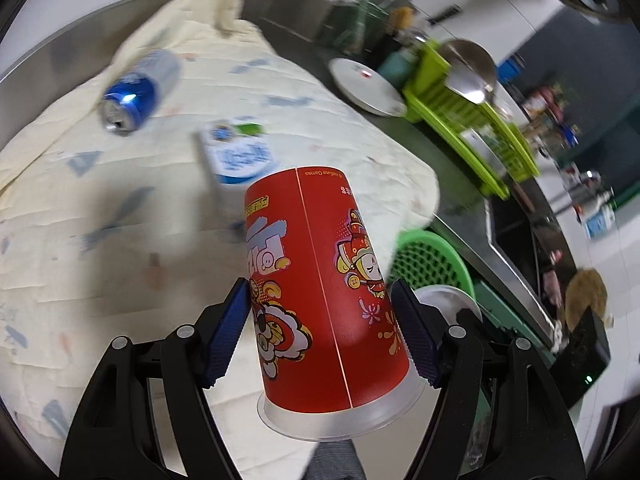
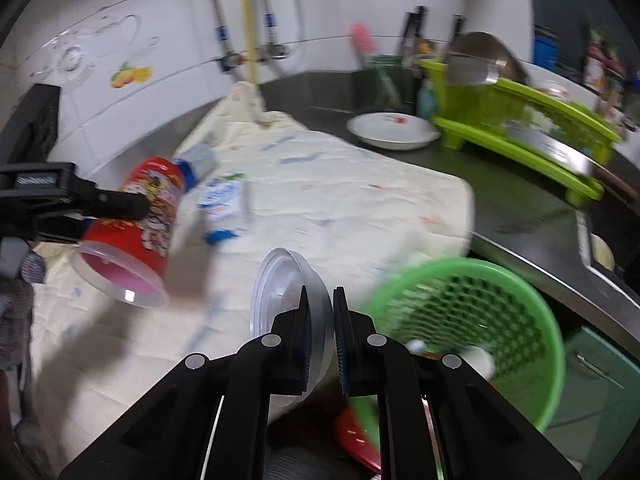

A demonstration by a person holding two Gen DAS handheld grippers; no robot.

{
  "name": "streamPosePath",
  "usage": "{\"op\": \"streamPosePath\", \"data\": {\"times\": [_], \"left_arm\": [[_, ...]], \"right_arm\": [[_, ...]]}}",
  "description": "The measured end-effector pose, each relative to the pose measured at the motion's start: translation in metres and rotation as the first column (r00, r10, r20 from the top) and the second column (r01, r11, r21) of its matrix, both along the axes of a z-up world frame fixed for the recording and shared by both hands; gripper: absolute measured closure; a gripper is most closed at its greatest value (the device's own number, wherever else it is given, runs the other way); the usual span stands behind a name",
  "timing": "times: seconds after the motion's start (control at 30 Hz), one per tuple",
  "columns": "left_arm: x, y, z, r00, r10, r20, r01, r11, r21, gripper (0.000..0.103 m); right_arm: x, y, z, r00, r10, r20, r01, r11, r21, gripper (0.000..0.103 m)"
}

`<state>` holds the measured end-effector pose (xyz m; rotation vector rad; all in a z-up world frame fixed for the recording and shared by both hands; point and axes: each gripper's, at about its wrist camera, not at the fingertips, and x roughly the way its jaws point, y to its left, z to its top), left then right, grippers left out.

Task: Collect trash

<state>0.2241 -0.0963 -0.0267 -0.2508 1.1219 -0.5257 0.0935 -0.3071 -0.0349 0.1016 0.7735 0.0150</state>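
My left gripper (image 1: 320,320) is shut on a red printed plastic cup (image 1: 320,280), held above the cream cloth with its clear rim toward the camera; it also shows in the right wrist view (image 2: 140,220). My right gripper (image 2: 322,328) is shut on a clear plastic lid (image 2: 280,300), held on edge beside the green mesh basket (image 2: 480,320). A blue drink can (image 1: 136,92) and a blue-white milk carton (image 1: 240,152) lie on the cloth; the carton also shows in the right wrist view (image 2: 224,204).
A cream cloth (image 2: 340,200) covers the steel counter. A white plate (image 2: 392,130), a lime dish rack (image 2: 520,128) with a metal bowl (image 2: 484,60), and a sink edge (image 2: 580,232) lie to the right. The green basket (image 1: 432,260) sits below the counter edge.
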Motion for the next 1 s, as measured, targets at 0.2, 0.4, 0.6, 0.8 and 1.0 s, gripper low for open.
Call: {"op": "streamPosePath", "data": {"times": [0.2, 0.4, 0.6, 0.8, 1.0], "left_arm": [[-0.011, -0.06, 0.0, 0.995, -0.098, -0.006, 0.098, 0.995, -0.019, 0.032], [-0.019, -0.11, -0.007, 0.984, -0.175, -0.021, 0.174, 0.984, -0.021, 0.032], [-0.023, -0.148, -0.019, 0.973, -0.226, -0.039, 0.226, 0.974, -0.01, 0.032], [-0.022, -0.179, -0.03, 0.963, -0.263, -0.052, 0.264, 0.965, 0.012, 0.032], [-0.019, -0.205, -0.041, 0.957, -0.283, -0.058, 0.285, 0.958, 0.04, 0.032]], "right_arm": [[-0.016, -0.059, -0.015, 0.992, -0.118, -0.036, 0.116, 0.992, -0.053, 0.092], [-0.027, -0.105, -0.033, 0.976, -0.207, -0.073, 0.202, 0.977, -0.072, 0.092], [-0.035, -0.133, -0.048, 0.962, -0.253, -0.099, 0.248, 0.967, -0.06, 0.09], [-0.042, -0.152, -0.054, 0.951, -0.29, -0.103, 0.288, 0.957, -0.033, 0.072], [-0.049, -0.157, -0.052, 0.951, -0.294, -0.091, 0.292, 0.956, -0.034, 0.061]]}}
